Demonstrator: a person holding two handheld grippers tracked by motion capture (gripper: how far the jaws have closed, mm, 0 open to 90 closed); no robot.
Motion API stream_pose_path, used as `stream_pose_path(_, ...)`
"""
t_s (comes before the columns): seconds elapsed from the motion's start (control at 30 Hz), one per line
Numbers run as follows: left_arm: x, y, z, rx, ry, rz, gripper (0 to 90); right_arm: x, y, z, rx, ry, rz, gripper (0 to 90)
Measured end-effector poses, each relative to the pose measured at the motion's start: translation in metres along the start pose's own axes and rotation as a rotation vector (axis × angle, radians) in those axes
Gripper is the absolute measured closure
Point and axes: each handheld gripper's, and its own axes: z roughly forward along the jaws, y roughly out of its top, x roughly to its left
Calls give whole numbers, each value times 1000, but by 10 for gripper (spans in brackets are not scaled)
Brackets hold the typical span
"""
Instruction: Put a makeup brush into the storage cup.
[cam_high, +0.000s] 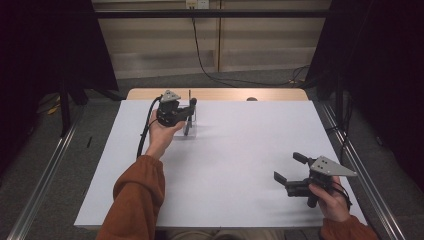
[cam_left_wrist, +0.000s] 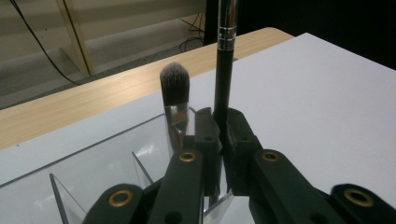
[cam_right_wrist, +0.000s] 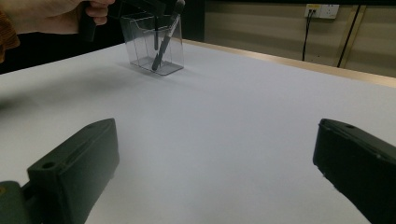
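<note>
The left gripper (cam_left_wrist: 223, 122) has its jaws clenched on one thin black brush handle (cam_left_wrist: 223, 79), held upright over a clear holder (cam_high: 186, 125) near the table's (cam_high: 240, 150) far left corner. A second brush (cam_left_wrist: 175, 84) stands in that holder, bristles up: two brushes, one holder. The right gripper (cam_high: 289, 166) rests near the near right corner, jaws spread wide with nothing between them.

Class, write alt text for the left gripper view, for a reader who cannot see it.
The left gripper, its two black jaws shut, clamps the thin black handle of a makeup brush that stands upright above a clear acrylic organizer. A second brush with a grey bristle tip stands in the organizer just beyond, on a white table with a wooden edge.
</note>
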Motion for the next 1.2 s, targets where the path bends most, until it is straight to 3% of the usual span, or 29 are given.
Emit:
stream_pose_path(0.5,0,-8,6,33,6,-8,846,0,0,0,-2,1,-4,0)
stream_pose_path(0.93,2,-10,2,16,25,-27,720,0,0,0,-5,-1,-8,0)
stream_pose_path(1.2,5,-8,-2,0,27,-9,643,-1,0,0,0,-4,-3,0)
